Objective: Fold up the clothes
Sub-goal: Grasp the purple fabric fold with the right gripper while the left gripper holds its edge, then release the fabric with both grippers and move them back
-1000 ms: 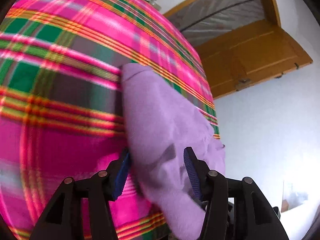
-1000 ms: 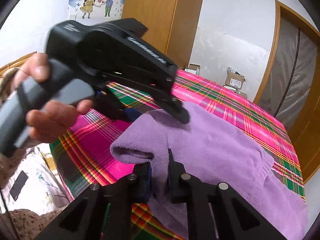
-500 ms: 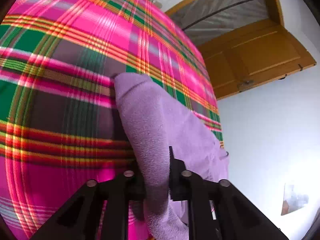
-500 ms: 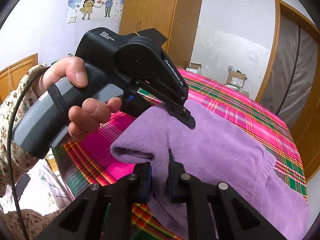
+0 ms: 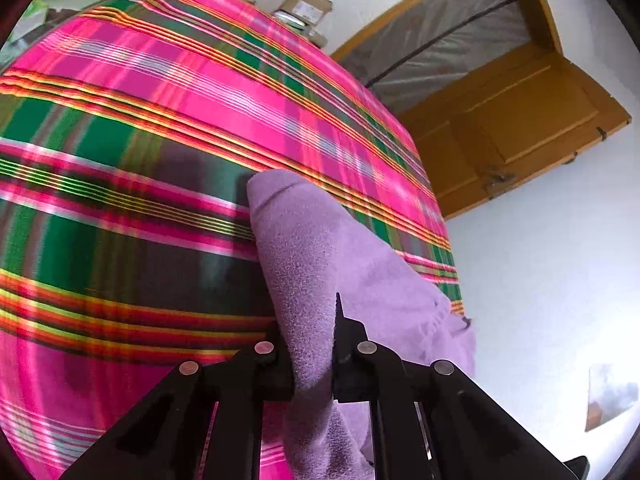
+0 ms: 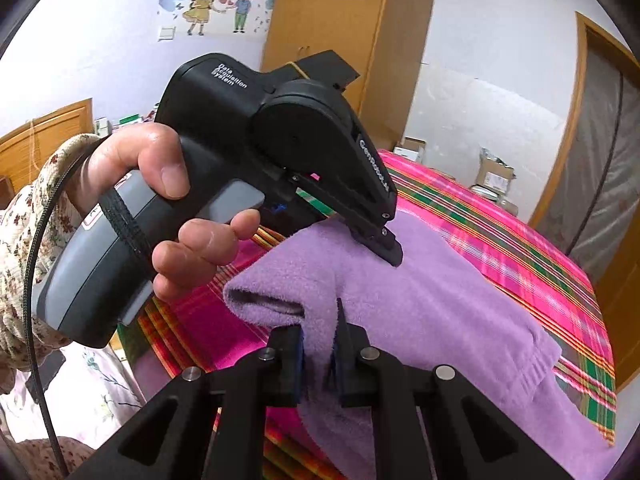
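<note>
The purple sweater [image 6: 440, 312] runs off the frame's bottom edge.

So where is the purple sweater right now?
The purple sweater lies on the plaid bedspread, centre in both views, pinched by the left gripper and right gripper.

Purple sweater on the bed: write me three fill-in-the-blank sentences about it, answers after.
1. The purple sweater lies on a bedspread with a ____ pattern.
2. The right gripper is shut on the ____.
3. In the right wrist view, the left gripper is gripped by a person's hand in a ____ sleeve.

Answers: plaid; sweater; floral
</note>
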`<state>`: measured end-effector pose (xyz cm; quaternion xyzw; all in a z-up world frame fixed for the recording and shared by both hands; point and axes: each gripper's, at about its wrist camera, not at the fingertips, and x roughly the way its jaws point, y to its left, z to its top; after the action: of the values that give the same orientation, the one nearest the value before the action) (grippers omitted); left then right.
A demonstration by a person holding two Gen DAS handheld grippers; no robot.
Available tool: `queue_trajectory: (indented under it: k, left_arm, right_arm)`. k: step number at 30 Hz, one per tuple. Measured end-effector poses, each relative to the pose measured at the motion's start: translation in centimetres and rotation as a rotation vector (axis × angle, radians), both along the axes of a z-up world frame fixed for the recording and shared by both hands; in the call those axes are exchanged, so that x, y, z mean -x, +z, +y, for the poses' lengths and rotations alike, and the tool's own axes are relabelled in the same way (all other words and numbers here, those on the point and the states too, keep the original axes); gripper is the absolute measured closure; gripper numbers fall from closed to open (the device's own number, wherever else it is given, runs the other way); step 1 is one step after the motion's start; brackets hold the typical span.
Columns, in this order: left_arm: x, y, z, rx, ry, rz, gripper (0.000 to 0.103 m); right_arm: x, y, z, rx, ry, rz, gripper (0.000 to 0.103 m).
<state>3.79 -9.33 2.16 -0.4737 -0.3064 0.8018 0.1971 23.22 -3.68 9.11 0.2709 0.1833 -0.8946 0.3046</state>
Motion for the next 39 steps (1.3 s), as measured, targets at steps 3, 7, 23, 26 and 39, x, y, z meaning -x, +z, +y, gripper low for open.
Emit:
queue_trajectory:
  k: [3, 7, 23, 26, 39]
  left_arm:
    - [-0.2, 0.2, -1.6, 0.011, 0.026, 0.001, 0.092]
    - [-0.8, 0.4, -3.6, 0.038, 0.065, 0.005, 0.092]
    - [-3.1, -1.8, -7.8, 0.092, 0.151, -0.050, 0.089]
    - [-3.4, -1.5, -7.8, 0.118, 0.163, -0.047, 0.080]
    - [-8.2, 4.5, -5.2, 0.256, 0.227, 0.110, 0.059]
  right_arm:
    - [0.2, 0.1, -1.3, 0.000, 0.035, 0.001, 0.092]
    - [0.6, 0.0, -3.1, 0.011, 0.090, -0.019, 0.092]
    - [1.8, -2.1, -6.2, 0.001, 0.202, -0.137, 0.090]
    - [2.2, -1.9, -5.7, 0.016, 0.200, -0.166, 0.085]
    - [2.7, 2.2, 4.7, 0.194, 0.031, -0.159, 0.068]
